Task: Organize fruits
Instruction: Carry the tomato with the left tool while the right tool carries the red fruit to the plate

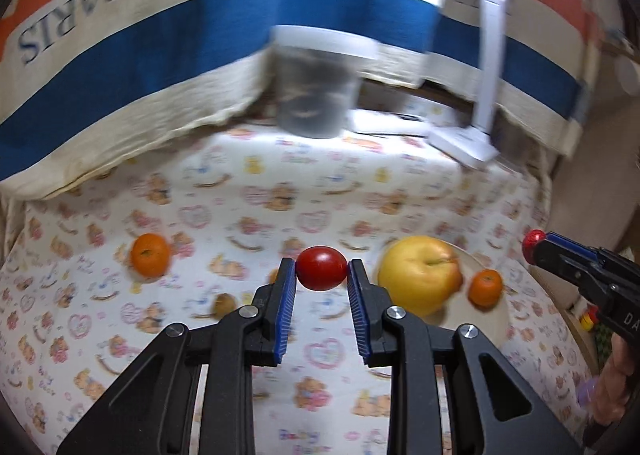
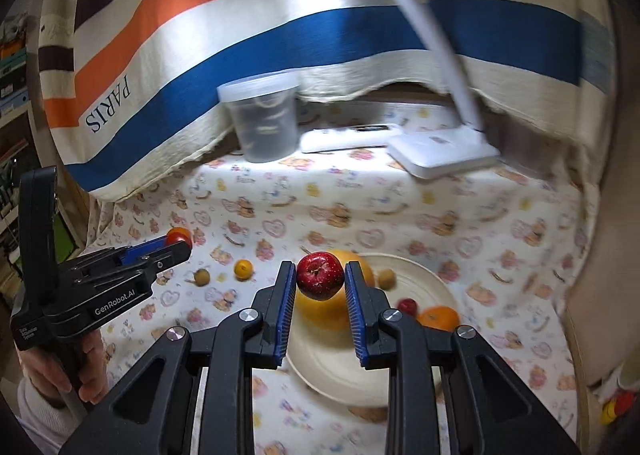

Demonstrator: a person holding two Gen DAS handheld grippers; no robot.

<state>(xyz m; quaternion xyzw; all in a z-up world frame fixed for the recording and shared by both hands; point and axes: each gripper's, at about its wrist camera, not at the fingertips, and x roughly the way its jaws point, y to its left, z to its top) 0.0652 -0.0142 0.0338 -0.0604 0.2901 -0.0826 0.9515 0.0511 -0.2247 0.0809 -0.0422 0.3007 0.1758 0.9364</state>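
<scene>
Item: fruit-sorting scene on a table covered with a white cloth printed with teddy bears and hearts (image 2: 500,215). Left gripper (image 1: 322,267): black frame, blue ribbed pads, pinching a small smooth red tomato (image 1: 321,268) by its two ends, clear of the cloth, presumably so it can be carried over to the plate. Right gripper (image 2: 320,275): same make, pads pressed on a small dark-red speckled apple-like fruit (image 2: 320,275), held above the shallow cream-coloured round plate (image 2: 424,275), apparently for setting down there. On the plate: a large yellow apple with a blush (image 2: 332,311), a round orange mandarin (image 2: 438,317), a small red fruit (image 2: 408,305) and a small tan round fruit (image 2: 386,278) near the far rim, gathered as the sorted lot. Loose on the cloth, left of the plate and awaiting collection: another orange mandarin (image 1: 150,255), a smaller orange citrus (image 2: 243,269), a tan stemmed fruit (image 2: 200,277). Background: a translucent lidded plastic tub (image 2: 266,123), a white desk lamp (image 2: 444,151) lighting the table, and a striped cream, blue and orange cloth lettered PARIS (image 2: 200,39) hung as a backdrop.
</scene>
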